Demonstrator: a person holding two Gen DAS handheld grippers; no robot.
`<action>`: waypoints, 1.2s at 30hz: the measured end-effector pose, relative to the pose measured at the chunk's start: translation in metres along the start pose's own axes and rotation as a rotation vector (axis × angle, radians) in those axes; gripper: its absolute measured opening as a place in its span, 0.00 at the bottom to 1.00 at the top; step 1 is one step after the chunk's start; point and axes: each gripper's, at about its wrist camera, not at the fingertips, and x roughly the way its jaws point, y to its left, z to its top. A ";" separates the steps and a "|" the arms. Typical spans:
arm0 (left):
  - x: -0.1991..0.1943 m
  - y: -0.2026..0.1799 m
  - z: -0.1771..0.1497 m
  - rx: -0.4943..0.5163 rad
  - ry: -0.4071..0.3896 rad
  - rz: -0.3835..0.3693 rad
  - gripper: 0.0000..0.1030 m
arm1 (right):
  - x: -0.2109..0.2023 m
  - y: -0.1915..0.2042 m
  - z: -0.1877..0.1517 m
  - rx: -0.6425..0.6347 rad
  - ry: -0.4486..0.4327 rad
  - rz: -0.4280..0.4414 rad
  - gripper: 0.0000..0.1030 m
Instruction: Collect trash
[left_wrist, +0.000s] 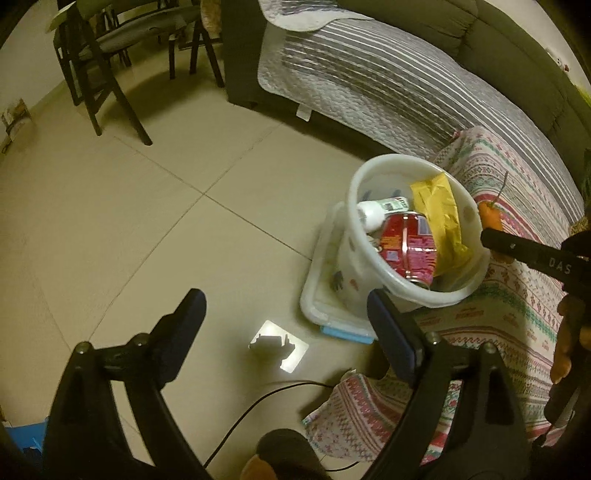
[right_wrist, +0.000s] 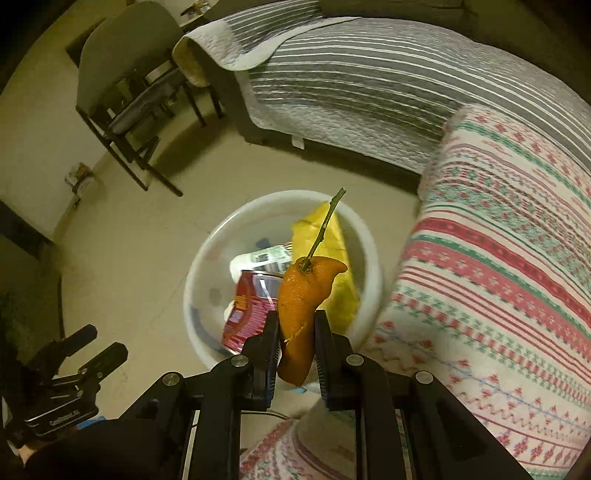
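bins: 1 white bin | items inside: 3, red can, yellow wrapper, white bottle | orange peels: 1 | grippers: 2

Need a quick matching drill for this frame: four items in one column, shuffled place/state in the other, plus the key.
Items
1. orange peel
2. left gripper
3. red can
4. yellow wrapper

Place or state
A. lying inside the white bucket, red printed side up
B. open, nothing between the fingers
C. pinched in the right gripper, stem pointing up
D. leaning against the bucket's inner wall

Pairs: 1-C, 2-B, 3-A, 4-D
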 end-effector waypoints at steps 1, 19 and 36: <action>0.000 0.002 0.000 -0.006 0.001 0.000 0.86 | 0.003 0.002 0.000 0.001 0.001 -0.002 0.18; -0.017 -0.007 -0.003 -0.033 -0.021 -0.047 0.93 | -0.046 0.007 -0.010 0.007 -0.122 -0.006 0.74; -0.112 -0.093 -0.056 0.165 -0.156 -0.165 0.95 | -0.228 -0.019 -0.110 0.035 -0.274 -0.343 0.88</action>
